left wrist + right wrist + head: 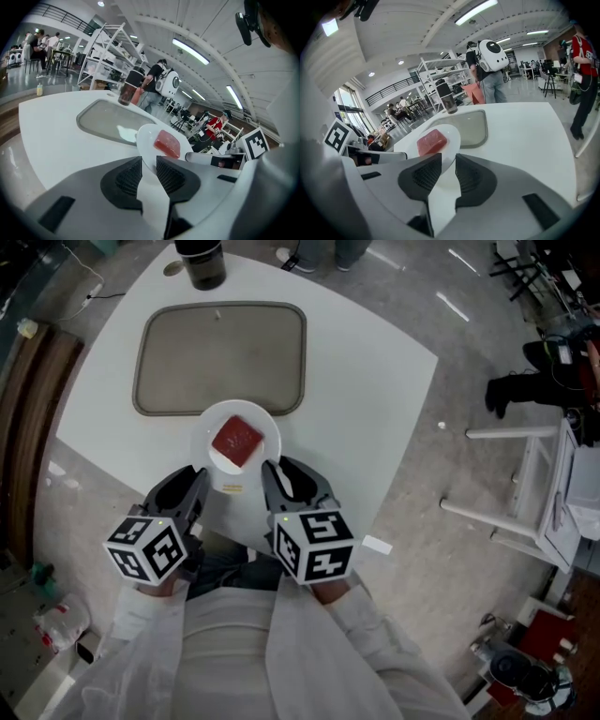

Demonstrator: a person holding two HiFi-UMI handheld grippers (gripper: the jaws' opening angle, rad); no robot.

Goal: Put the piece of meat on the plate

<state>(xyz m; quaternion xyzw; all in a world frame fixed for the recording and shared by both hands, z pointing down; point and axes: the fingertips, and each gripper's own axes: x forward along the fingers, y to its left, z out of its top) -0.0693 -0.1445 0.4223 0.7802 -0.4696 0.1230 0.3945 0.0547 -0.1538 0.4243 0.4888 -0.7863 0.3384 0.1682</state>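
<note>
Resting on the plate (208, 432), the piece of meat (236, 441) is seen just ahead of two empty hand-held grippers.

The piece of meat lies flat near the middle of the plate, ahead of and between the left hand-held gripper (149, 164) and the right hand-held gripper (448, 161). The plate sits on the surface (375, 399) just beyond their fingertips, with a tray (220, 357) farther ahead. Each hand-held gripper is held with its jaws a narrow gap apart, and nothing is gripped between them. The placing is judged to be done, so only a clean retreat appears to be left. The jaws are best kept parted and clear of the plate's near rim. They are best drawn back along their own line rather than sideways, so that the plate, which lies close to the surface's near edge, is not nudged.
</note>
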